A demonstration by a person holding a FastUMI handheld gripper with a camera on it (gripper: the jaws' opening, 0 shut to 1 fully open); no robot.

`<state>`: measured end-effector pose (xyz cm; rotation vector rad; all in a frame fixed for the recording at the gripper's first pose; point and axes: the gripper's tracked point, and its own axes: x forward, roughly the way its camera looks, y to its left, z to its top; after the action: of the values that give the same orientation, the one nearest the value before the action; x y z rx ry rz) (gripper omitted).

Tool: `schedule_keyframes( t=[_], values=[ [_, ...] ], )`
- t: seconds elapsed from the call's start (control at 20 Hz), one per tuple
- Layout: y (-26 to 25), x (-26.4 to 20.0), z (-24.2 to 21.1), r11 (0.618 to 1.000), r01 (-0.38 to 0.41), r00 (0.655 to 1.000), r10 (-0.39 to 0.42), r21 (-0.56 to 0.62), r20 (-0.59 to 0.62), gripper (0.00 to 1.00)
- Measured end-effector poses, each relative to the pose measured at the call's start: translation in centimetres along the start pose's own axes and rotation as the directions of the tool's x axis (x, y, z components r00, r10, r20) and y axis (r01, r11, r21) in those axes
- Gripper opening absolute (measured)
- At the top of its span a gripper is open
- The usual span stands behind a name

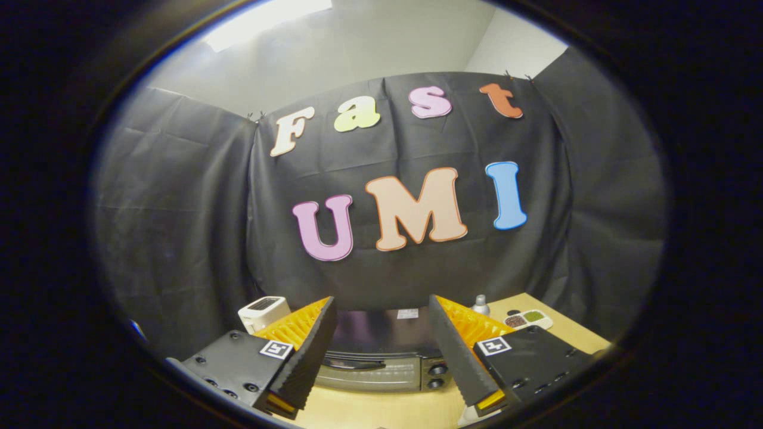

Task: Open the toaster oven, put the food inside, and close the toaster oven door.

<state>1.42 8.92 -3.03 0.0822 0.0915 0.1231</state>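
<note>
Hand-held gripper [381,351], fingers spread wide and empty, above the closed toaster oven [381,357] on the surface [554,330]; a descent aimed off the door handle [353,363] could slip.

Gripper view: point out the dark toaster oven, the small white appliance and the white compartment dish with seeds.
Dark toaster oven [381,333]: gripper view, its top panel.
Small white appliance [263,310]: gripper view, its front face.
White compartment dish [527,320]: gripper view, its middle.

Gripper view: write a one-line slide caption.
Open tongs held above a closed toaster oven on the wooden table, nothing gripped.
</note>
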Motion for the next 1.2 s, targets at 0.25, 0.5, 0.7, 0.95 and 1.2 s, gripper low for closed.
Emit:
schedule_keyframes(
  t=[0.25, 0.5, 0.7, 0.95, 1.2],
  values=[
    [2.5, 2.4, -4.0, 0.998, -0.058, 0.997, 0.059, 0.031, -0.047, 0.96],
    [4.0, 4.4, -8.1, 0.996, -0.073, 0.993, 0.076, 0.042, -0.085, 0.96],
    [4.5, 5.8, -10.9, 0.998, -0.052, 0.993, 0.056, 0.045, -0.105, 0.96],
    [4.7, 7.5, -13.6, 1.000, -0.011, 0.993, 0.012, 0.009, -0.121, 0.96],
    [5.2, 9.0, -17.0, 0.999, 0.019, 0.989, -0.023, -0.033, -0.143, 0.96]
  ],
)
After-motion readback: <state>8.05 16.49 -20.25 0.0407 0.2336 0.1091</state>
